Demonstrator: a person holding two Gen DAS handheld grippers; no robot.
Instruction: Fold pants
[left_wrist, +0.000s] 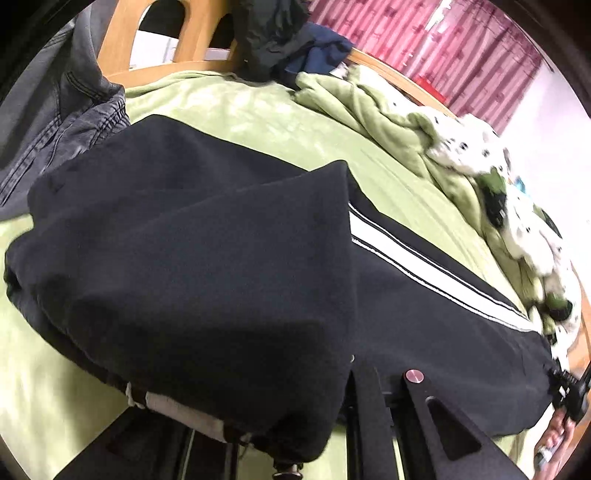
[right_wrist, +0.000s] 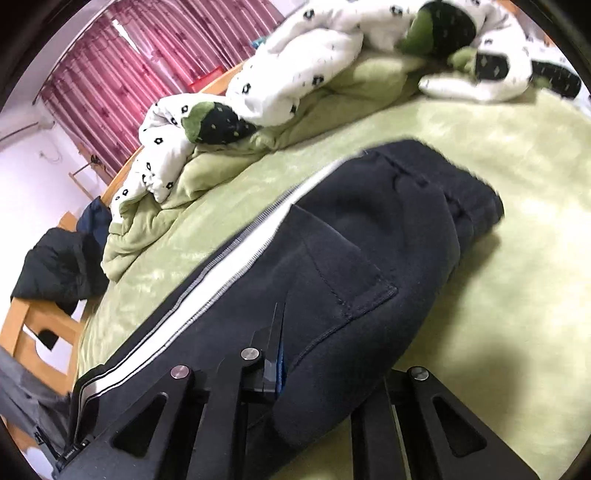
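Pants (left_wrist: 192, 236), black with a white side stripe (left_wrist: 424, 266), are lying across the middle of both views on a green blanket (left_wrist: 240, 107) that is covering the bed. In the left wrist view the cloth is draping over the left gripper (left_wrist: 332, 424) at the bottom centre, hiding its tips; its jaws are pressed together, pinching the pants, with a pale inner lining showing at the lower left. In the right wrist view the right gripper (right_wrist: 275, 354) is sitting at the bottom centre, its jaws likewise pressed together and pinching the dark fabric just below a sewn pocket (right_wrist: 340, 258). The waistband end is bunching toward the upper right of that frame. A white quilt (right_wrist: 303, 66) with dark prints is lying crumpled along the top of the right wrist view. Pink curtains (right_wrist: 122, 88) are hanging in the upper left there. Grey jeans (left_wrist: 66, 122) are hanging at the upper left of the left wrist view, beside a wooden bed frame (left_wrist: 118, 48). Fingers of a hand (left_wrist: 557, 432) are showing at the lower right edge.
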